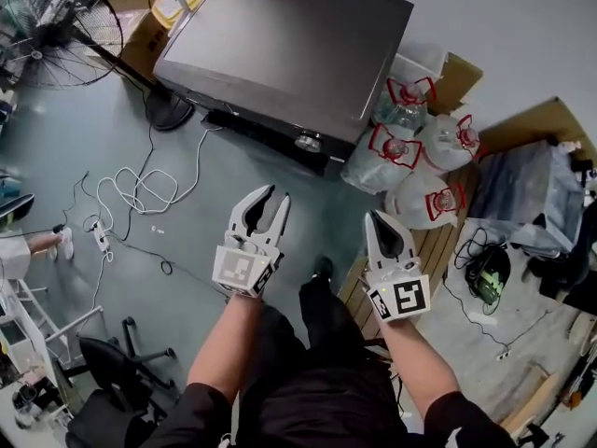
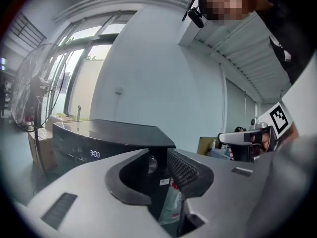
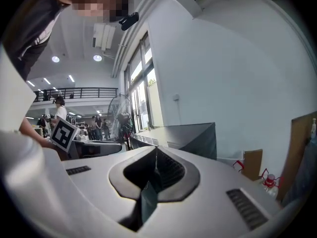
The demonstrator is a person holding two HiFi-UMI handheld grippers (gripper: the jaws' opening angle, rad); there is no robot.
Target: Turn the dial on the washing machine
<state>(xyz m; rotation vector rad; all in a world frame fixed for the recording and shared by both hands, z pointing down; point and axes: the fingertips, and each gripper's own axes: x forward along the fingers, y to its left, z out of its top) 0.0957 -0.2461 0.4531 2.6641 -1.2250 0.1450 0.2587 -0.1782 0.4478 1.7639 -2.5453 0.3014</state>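
The washing machine (image 1: 280,45) is a dark grey box seen from above, with its control strip on the near side. Its round silver dial (image 1: 308,142) sits near the right end of that strip. My left gripper (image 1: 276,194) hovers short of the machine, below and left of the dial, open with nothing between its fingers. In the left gripper view the dial (image 2: 151,164) shows through the gap of the left gripper (image 2: 161,155), and the lit display (image 2: 94,153) lies to the left. My right gripper (image 1: 375,217) is further right, shut and empty, its tips meeting in the right gripper (image 3: 155,152) view.
Several large water jugs with red handles (image 1: 424,147) stand right of the machine on a wooden pallet (image 1: 438,241). A floor fan (image 1: 56,26) and cardboard boxes (image 1: 140,7) are at the far left. White cables (image 1: 140,189) trail on the floor; an office chair (image 1: 112,371) is near left.
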